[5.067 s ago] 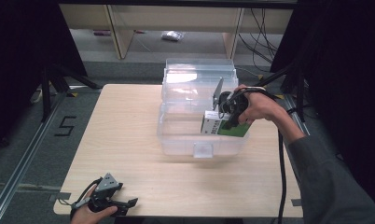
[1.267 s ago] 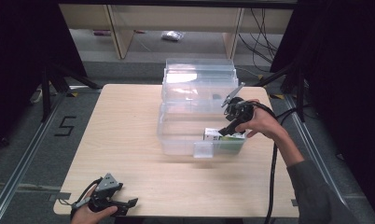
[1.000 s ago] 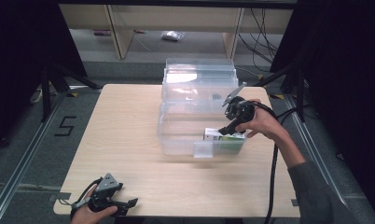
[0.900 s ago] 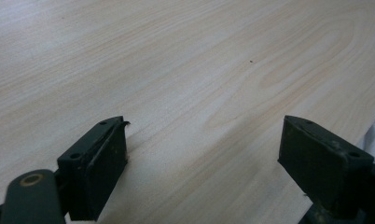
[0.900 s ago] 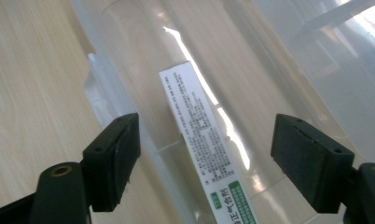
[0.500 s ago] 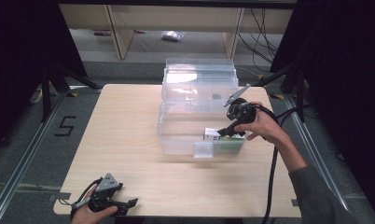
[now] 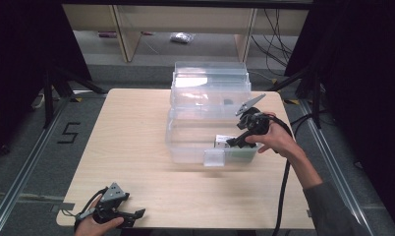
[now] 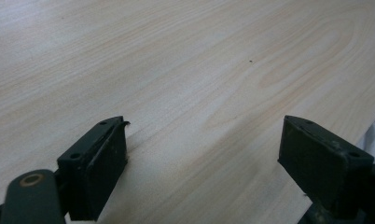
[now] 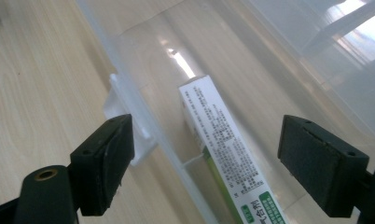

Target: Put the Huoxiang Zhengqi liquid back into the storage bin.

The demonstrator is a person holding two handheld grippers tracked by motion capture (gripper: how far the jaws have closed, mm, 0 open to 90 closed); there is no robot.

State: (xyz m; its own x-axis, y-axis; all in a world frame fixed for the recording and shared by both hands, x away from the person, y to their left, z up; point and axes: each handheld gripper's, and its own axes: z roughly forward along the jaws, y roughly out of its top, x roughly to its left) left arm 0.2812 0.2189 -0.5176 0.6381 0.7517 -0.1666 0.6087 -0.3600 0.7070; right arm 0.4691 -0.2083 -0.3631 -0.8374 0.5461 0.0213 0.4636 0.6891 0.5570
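Hovering my right gripper [image 7: 235, 142] over the near right corner of the clear bin [image 7: 185, 147], I am seeing its jaws standing wide, having just opened, pressing on nothing. The green and white box [image 9: 223, 149] is lying inside the bin against its near wall, apart from both jaws. I am judging the drop-off done; only pulling the hand clear is left. My left gripper [image 7: 131, 215] is resting on the desk [image 7: 131, 128] at the near left edge, jaws wide and empty.
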